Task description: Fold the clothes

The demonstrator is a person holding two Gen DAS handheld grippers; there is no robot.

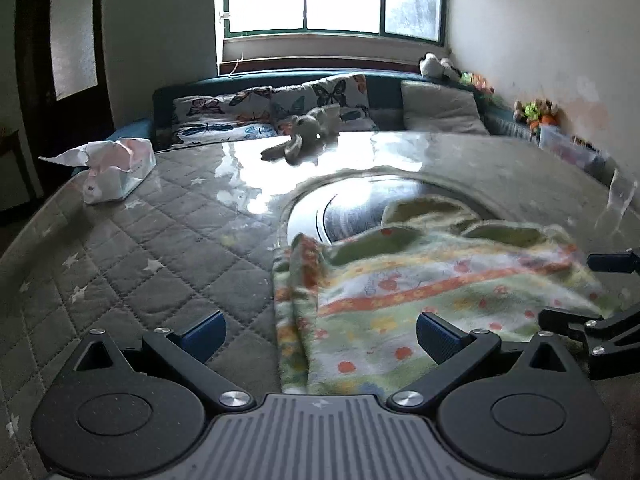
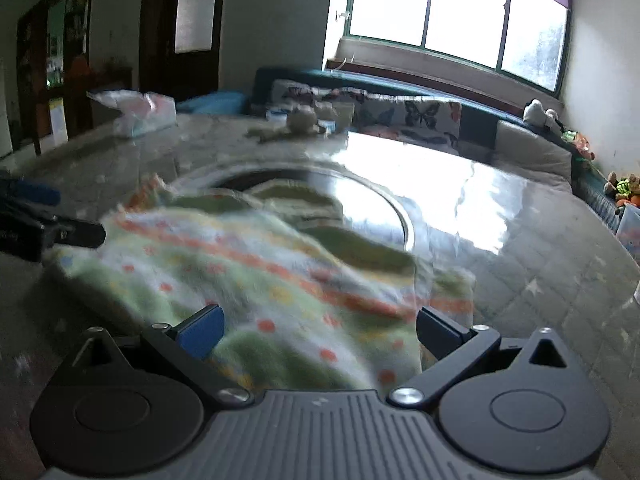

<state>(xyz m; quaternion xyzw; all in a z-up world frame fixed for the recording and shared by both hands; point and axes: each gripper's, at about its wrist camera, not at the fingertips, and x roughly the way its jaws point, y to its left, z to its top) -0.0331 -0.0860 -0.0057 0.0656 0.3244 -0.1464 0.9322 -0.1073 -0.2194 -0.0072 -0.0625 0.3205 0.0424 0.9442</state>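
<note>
Green floral garment [image 1: 408, 300] with orange stripe bands lying rumpled on a glossy quilted table [image 1: 132, 264], long axis running left to right across both views, left gripper [image 1: 320, 330] spread wide over its near edge, right gripper [image 2: 318, 330] likewise spread, neither pinching cloth

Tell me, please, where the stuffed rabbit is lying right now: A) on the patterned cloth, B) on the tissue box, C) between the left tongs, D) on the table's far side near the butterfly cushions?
D: the stuffed rabbit lies on the table just before the butterfly cushions, well beyond the cloth.
</note>
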